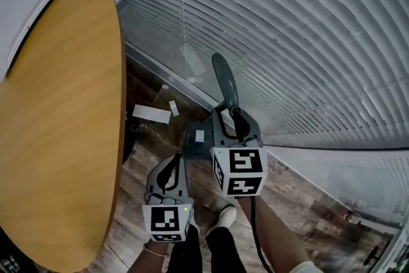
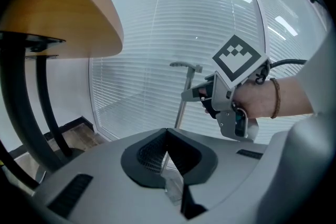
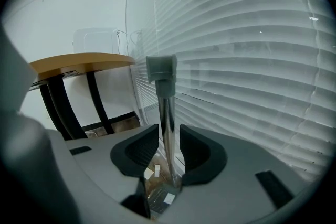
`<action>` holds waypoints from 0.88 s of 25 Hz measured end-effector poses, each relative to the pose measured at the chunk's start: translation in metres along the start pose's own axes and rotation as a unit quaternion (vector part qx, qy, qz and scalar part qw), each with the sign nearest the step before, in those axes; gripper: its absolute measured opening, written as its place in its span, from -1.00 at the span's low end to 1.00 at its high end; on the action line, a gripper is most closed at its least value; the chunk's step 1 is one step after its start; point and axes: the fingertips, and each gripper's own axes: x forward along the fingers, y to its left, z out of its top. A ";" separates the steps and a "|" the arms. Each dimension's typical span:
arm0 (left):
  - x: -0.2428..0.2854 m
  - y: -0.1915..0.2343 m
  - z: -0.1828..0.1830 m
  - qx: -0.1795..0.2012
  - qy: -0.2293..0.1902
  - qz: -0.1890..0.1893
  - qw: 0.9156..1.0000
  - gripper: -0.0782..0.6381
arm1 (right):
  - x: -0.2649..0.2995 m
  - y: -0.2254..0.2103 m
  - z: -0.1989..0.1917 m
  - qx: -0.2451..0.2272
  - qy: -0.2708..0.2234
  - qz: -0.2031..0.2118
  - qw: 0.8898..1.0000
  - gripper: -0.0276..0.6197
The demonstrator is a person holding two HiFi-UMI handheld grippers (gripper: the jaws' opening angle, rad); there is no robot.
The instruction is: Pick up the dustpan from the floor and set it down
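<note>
Right jaws: the right gripper (image 3: pixel 169 135) has its pads apart, with the dustpan's metal pole (image 3: pixel 167 113) upright between them; there is a clear gap on one side, and the pole runs close along the other pad without being squeezed
Left jaws: the left gripper (image 2: pixel 167 136) has its tips brought together with nothing between them; in the head view it hangs over the floor beside the table's edge, lower in the picture than the right gripper
Dustpan: the pan (image 1: pixel 193 137) rests flat on the floor (image 1: pixel 300 201), at the floor's edge under the window; the pole rises from it to a grey grip (image 1: pixel 225 80) above the right jaws
Paper: one small white scrap (image 1: pixel 199 135) lies in the pan; two more scraps (image 1: pixel 151 113) lie on the floor's edge just beside the pan, toward the table
Table: the round wooden top (image 1: pixel 57 131) fills the head view's left; dark legs (image 3: pixel 58 107) show under it
Blinds: white slats (image 1: pixel 294 29) cover the window behind the pole
Person: a hand (image 2: pixel 257 102) holds the right gripper; a pale shoe (image 1: pixel 225 215) stands on the floor near the pan
</note>
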 end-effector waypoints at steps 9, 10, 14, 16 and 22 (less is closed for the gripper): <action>-0.018 -0.012 0.005 0.011 -0.013 0.011 1.000 -0.74 | -0.030 -0.002 -0.002 -0.005 -0.005 0.007 1.000 -0.53; -0.020 -0.015 0.007 0.012 -0.015 0.012 1.000 -0.74 | -0.036 -0.003 -0.002 -0.005 -0.005 0.007 1.000 -0.53; -0.037 -0.025 0.017 0.018 -0.024 0.020 0.999 -0.74 | -0.065 -0.009 0.002 0.001 -0.005 0.006 1.000 -0.53; -0.049 -0.032 0.024 0.019 -0.028 0.024 0.999 -0.74 | -0.084 -0.010 0.006 0.005 -0.006 0.005 1.000 -0.53; -0.096 -0.056 0.058 -0.007 -0.036 0.035 0.999 -0.74 | -0.148 -0.015 0.021 0.020 -0.004 0.006 1.000 -0.53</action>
